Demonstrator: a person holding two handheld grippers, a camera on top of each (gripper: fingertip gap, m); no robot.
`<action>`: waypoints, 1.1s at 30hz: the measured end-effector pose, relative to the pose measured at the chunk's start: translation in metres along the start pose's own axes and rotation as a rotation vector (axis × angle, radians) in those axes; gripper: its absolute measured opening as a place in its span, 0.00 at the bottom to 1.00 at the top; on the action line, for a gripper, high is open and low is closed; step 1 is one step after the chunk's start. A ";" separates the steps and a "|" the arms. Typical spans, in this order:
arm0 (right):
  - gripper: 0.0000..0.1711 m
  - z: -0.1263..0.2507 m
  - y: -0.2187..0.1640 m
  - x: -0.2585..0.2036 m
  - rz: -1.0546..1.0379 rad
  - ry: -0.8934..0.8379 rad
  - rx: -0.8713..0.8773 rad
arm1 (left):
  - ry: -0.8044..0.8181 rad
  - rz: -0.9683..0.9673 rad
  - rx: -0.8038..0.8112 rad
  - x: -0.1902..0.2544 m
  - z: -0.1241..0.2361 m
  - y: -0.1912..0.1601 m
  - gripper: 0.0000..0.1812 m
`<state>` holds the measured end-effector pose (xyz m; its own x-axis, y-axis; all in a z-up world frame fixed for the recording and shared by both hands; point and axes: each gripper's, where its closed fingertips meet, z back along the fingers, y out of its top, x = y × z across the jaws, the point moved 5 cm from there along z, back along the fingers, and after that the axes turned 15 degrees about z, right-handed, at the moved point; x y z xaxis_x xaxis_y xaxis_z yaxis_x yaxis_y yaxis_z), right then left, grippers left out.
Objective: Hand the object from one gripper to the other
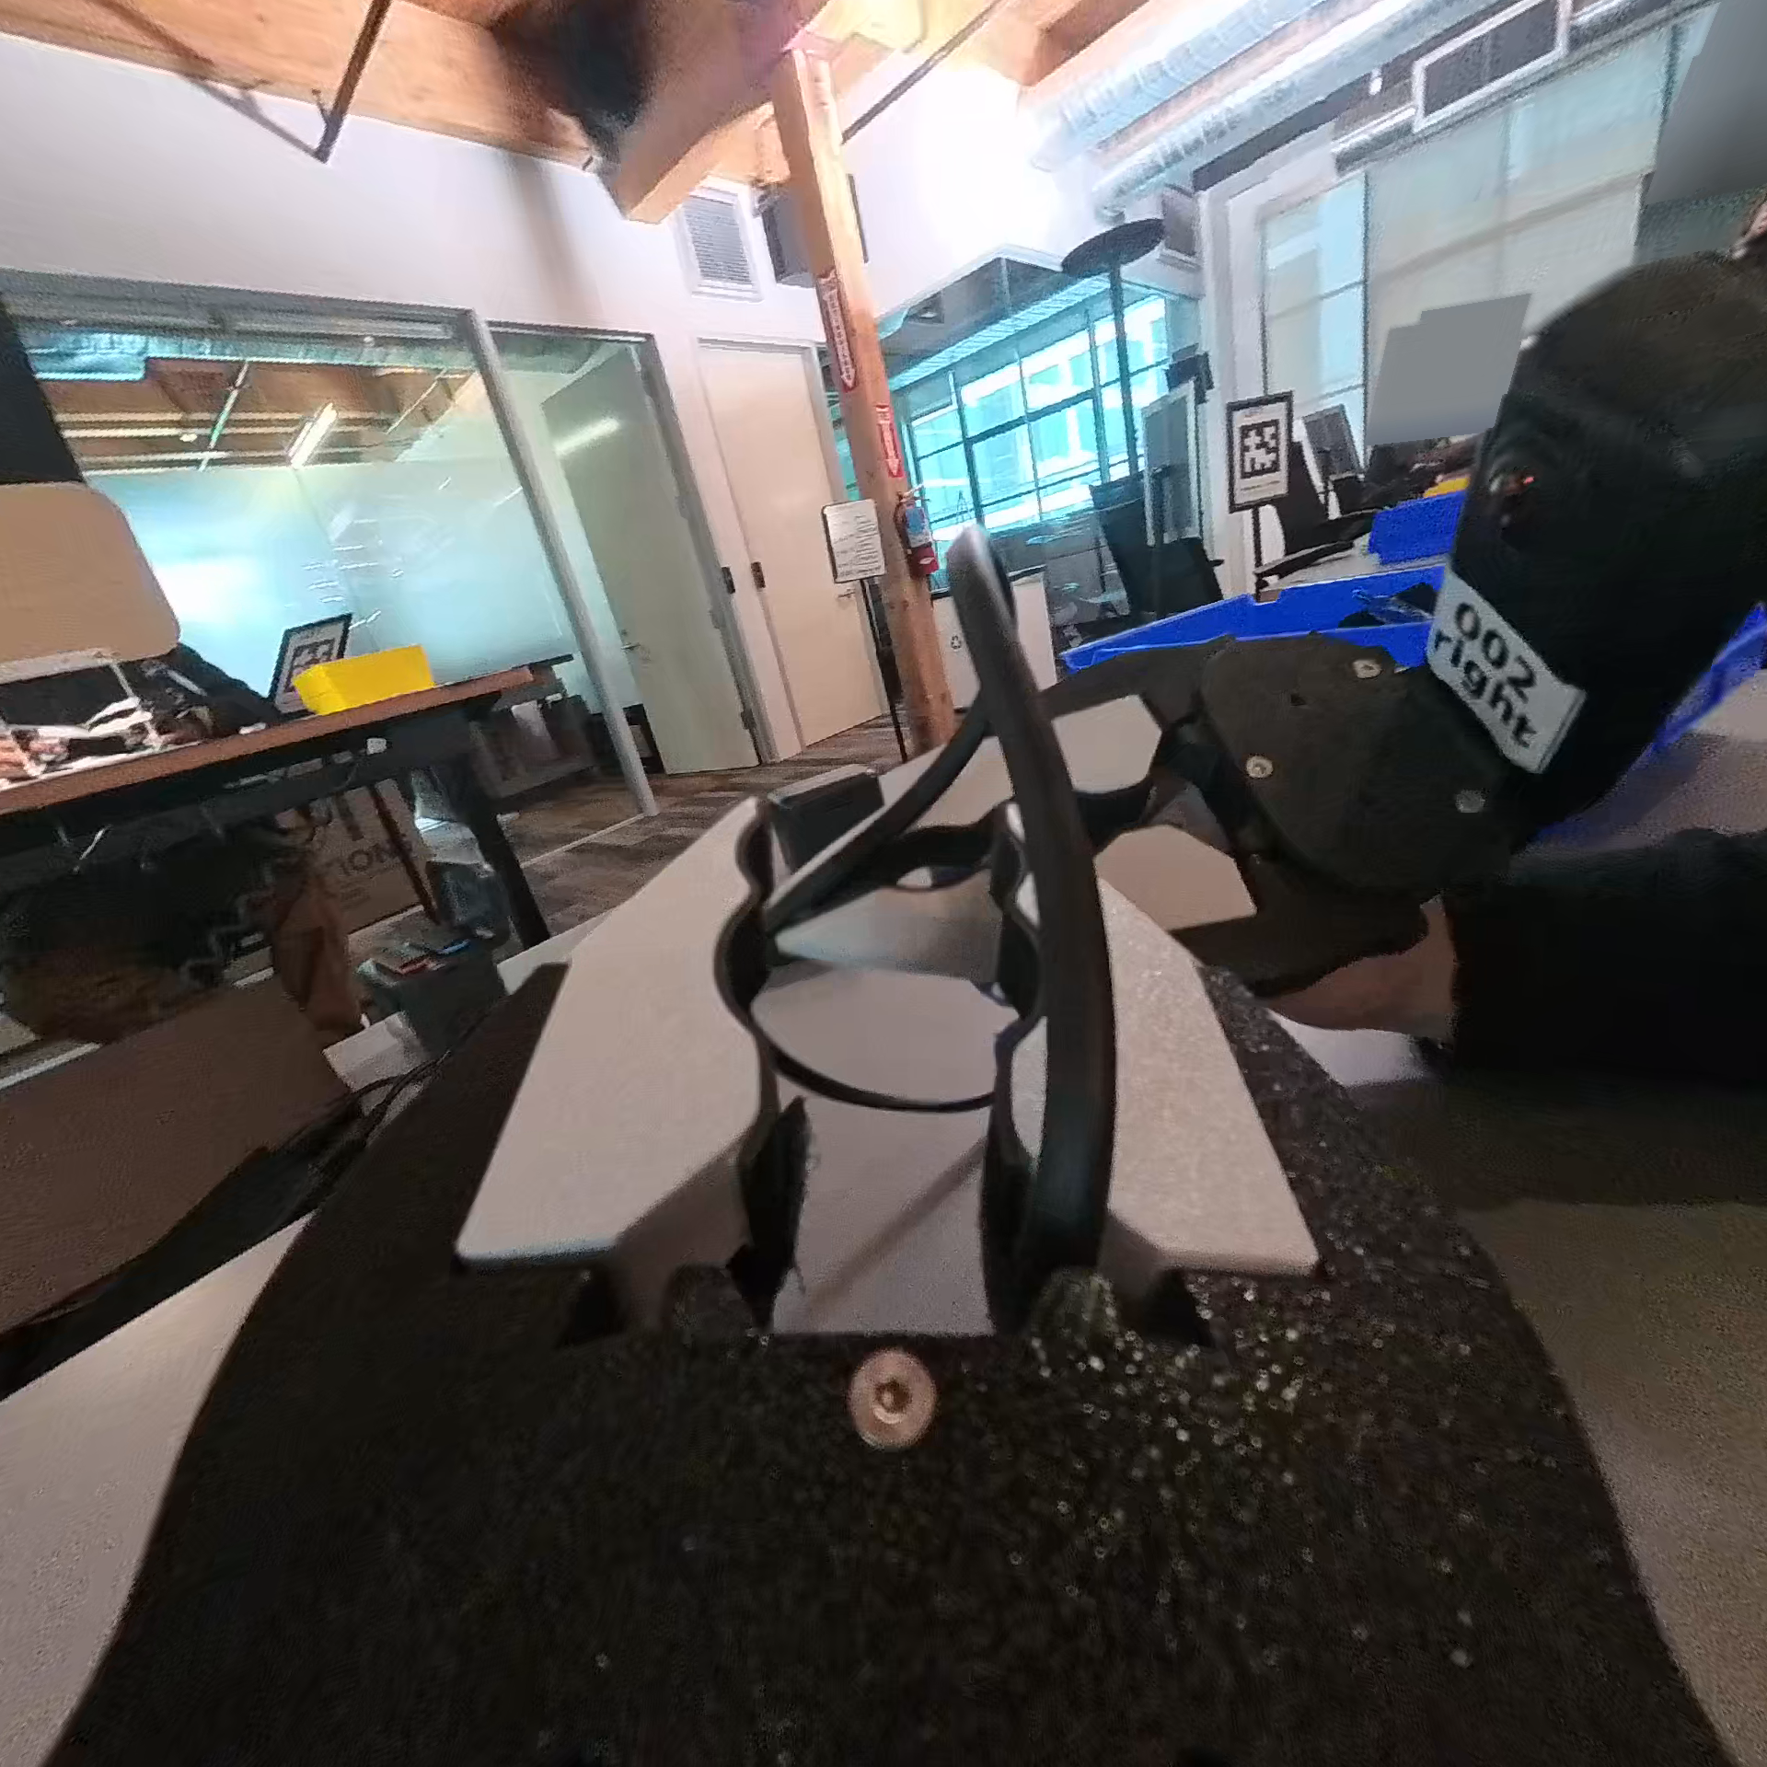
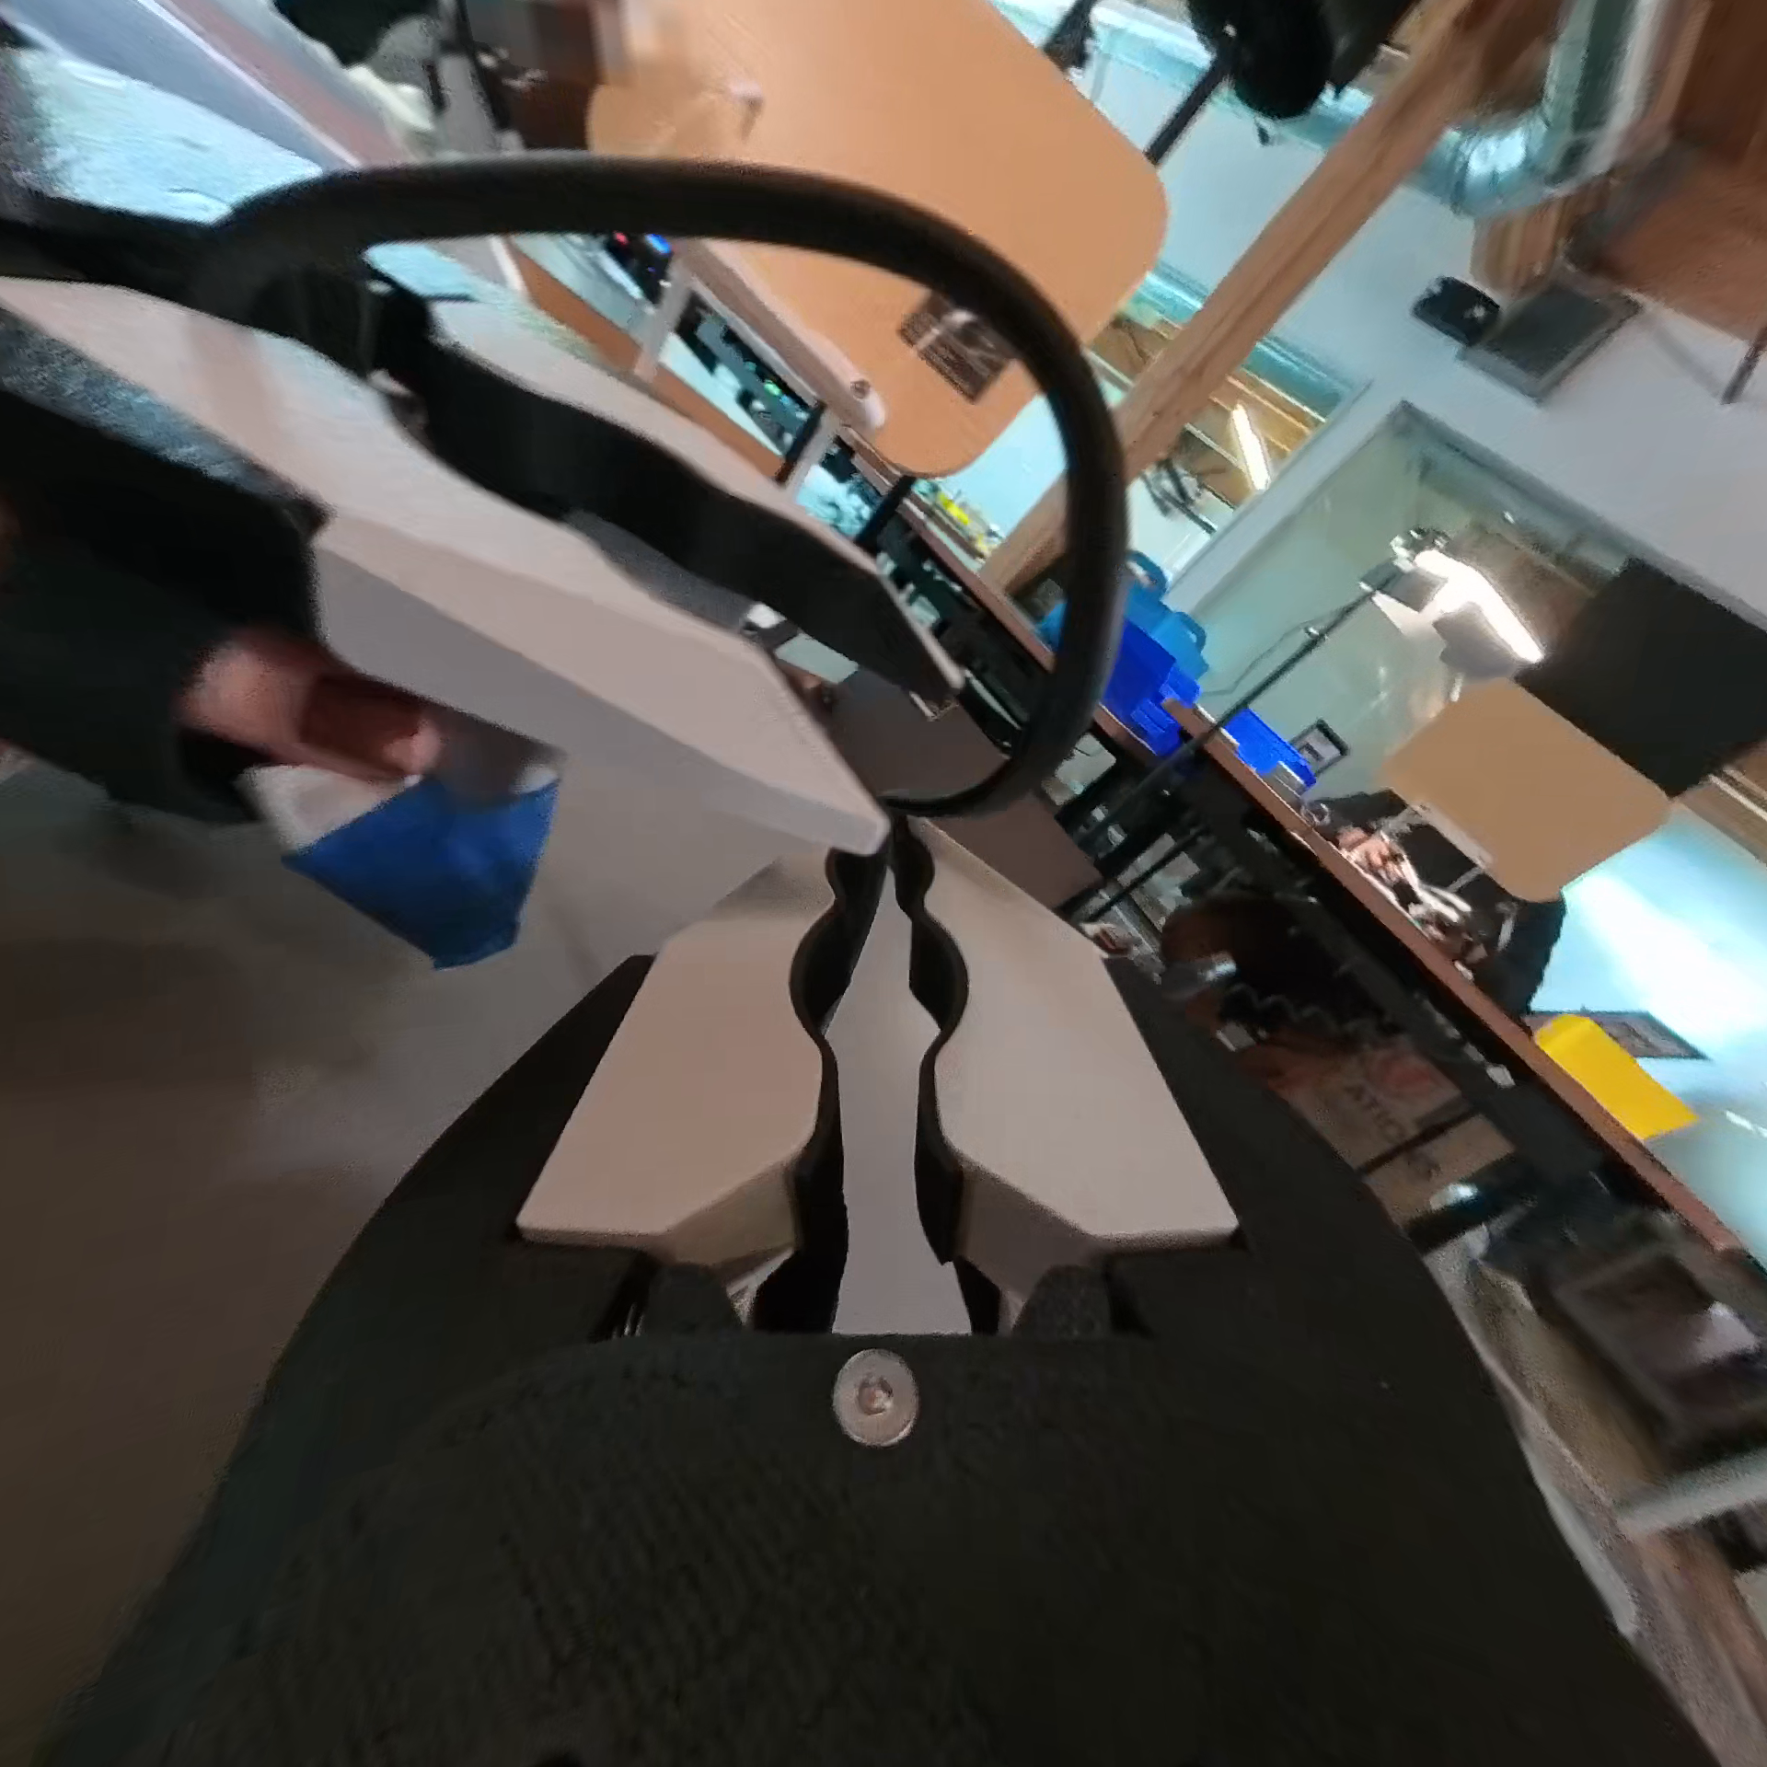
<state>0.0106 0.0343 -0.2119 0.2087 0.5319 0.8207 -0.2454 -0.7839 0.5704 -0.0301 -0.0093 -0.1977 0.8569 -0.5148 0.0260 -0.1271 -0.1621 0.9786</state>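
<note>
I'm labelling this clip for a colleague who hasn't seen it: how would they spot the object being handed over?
Find the two black grippers with pale grey fingers meeting in mid-air above the grey table. Between the left gripper and the right gripper arcs a black cable. It is the only thin, glossy, curved loop there, rising above the flat, angular fingers.

black cable running off frame at 9 o'clock, far end hidden behind left gripper, mosaic patches masking desk background at 3 o'clock
</note>
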 end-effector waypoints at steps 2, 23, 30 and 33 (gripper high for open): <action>0.02 -0.002 0.000 -0.006 0.025 0.033 0.000 | -0.029 0.002 0.030 0.004 0.001 0.004 0.21; 0.23 -0.011 -0.015 -0.028 -0.193 0.279 -0.057 | -0.184 0.412 0.323 -0.018 0.027 0.034 0.02; 0.07 -0.008 -0.009 -0.043 -0.152 0.424 -0.025 | -0.323 0.517 0.362 -0.017 0.031 0.037 0.00; 0.03 -0.009 -0.011 -0.046 -0.110 0.411 -0.051 | -0.323 0.514 0.352 -0.017 0.030 0.036 0.00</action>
<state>-0.0048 0.0212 -0.2550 -0.1553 0.7031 0.6939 -0.2917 -0.7038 0.6478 -0.0646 -0.0320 -0.1689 0.4606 -0.8146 0.3526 -0.6773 -0.0658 0.7327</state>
